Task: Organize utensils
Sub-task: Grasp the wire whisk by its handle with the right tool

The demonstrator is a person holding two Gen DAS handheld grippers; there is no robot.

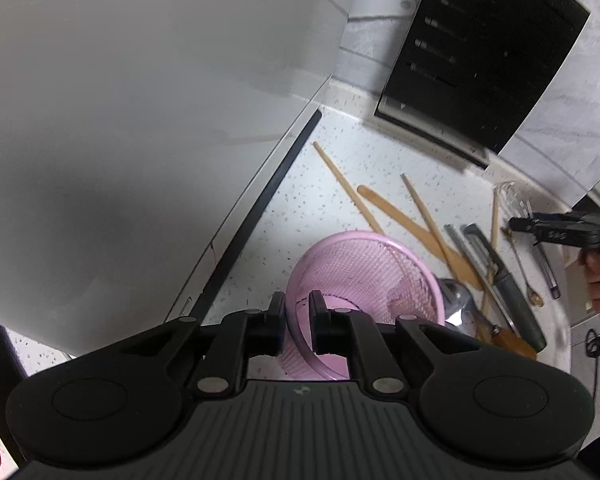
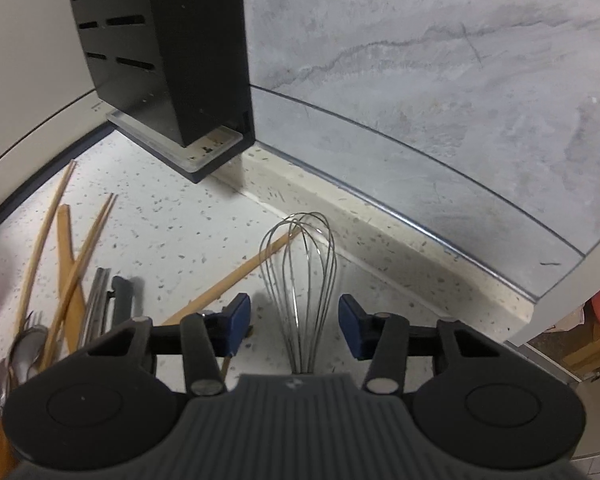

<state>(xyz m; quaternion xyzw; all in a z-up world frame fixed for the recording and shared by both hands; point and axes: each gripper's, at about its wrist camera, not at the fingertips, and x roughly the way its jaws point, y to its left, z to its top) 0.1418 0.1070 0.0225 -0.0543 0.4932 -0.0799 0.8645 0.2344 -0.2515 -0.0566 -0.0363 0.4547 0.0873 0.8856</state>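
Pinching the rim of the pink mesh basket point(image 1: 360, 276), the left claw point(image 1: 296, 322) has one finger outside the wall and one inside, pressed nearly together on the thin plastic. Basket sits on the speckled desk point(image 1: 340, 152) just ahead of that claw, tipped toward it.

Right claw point(image 2: 295, 322) spread about halfway, blue pads point(image 2: 239, 322) either side of the wire whisk point(image 2: 300, 280). Pads not touching the wires. Whisk lies flat, balloon end pointing away from the claw toward the wall, handle hidden under the claw body.

Left of the right claw: a loose heap of chopsticks point(image 2: 40, 240), a flat wooden spatula point(image 2: 66, 256), a spoon point(image 2: 24, 344), grey-handled tools point(image 2: 120, 300). One chopstick point(image 2: 236, 276) runs diagonally under the whisk's wires. Black slotted knife block point(image 2: 164, 52) stands well beyond, against the wall.

Handling judgement:
- whisk looks light; wire loops springy, likely to flex and slip if squeezed at the balloon
- better hold is lower, where the wires gather into the neck or on the handle, stiff there
- smooth metal, so a firm close is wanted
- crossing chopstick may drag along on the lift
- basket is light and flexible; the rim pinch should steady it, though it could twist under a dropped load
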